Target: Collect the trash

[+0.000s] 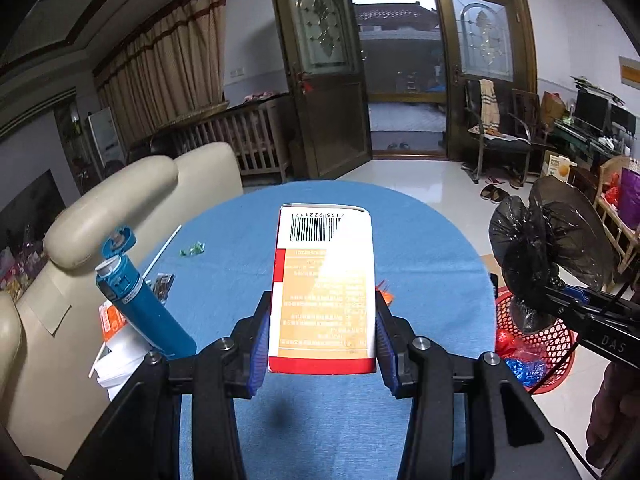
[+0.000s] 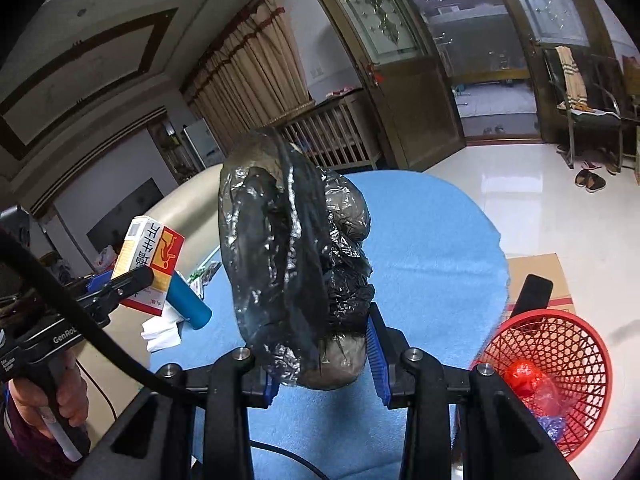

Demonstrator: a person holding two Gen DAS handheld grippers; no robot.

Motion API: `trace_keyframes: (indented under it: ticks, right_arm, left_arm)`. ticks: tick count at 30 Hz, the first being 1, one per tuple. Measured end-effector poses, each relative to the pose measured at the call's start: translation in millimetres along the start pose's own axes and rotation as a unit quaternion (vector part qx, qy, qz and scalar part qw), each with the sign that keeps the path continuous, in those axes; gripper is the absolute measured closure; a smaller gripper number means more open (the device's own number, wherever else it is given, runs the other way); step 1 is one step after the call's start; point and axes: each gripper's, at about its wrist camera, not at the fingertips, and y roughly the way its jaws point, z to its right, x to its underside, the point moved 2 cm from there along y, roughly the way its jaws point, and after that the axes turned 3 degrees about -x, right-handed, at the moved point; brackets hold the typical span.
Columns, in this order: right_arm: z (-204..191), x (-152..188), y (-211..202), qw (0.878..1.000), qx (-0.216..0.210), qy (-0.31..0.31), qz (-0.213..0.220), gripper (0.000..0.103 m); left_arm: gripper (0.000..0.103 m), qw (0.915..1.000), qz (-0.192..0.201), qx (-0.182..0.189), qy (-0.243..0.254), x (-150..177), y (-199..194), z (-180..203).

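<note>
Ribbed blue pads [image 1: 262, 340] pinch glossy carton [image 1: 324, 292] — crinkled black bag [image 2: 296, 264].

We look out from just behind each gripper, along its two fingers and tilted somewhat downward. In the left wrist view the left gripper [image 1: 322, 344] fills the bottom at six o'clock, very near the lens, with the blue surface [image 1: 420, 248] beyond and the open door [image 1: 400, 72] at twelve. The right wrist view sits equally close behind the right gripper [image 2: 324, 360] and faces nearly the same way, the door [image 2: 484, 40] at one o'clock. Both views share the surface, the door, and the red basket [image 1: 536, 344] [image 2: 560, 352] at four o'clock. Each camera also catches the other gripper: at three o'clock from the left, nine from the right.
</note>
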Motion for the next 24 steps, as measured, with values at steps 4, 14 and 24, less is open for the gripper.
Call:
trace_keyframes:
  ticks: [4,14,24]
  right_arm:
    - [5.1,-3.9,-11.9,1.0,0.001,0.002,0.012,0.065]
    - [14.3,-8.6,-29.9,0.999,-0.001,0.01,0.031,0.065]
    - [20.6,-6.8,-45.6,0.999,0.003,0.015,0.045,0.064]
  left_arm:
    - [0.056,0.9999,0.009,0.001,0.008,-3.1,-5.9,7.3]
    - [0.056,0.9996,0.022,0.001,0.015,-8.2,-13.4,17.2]
    - [0.056,0.9992,0.031,0.007,0.025,-11.3,-18.6,29.3]
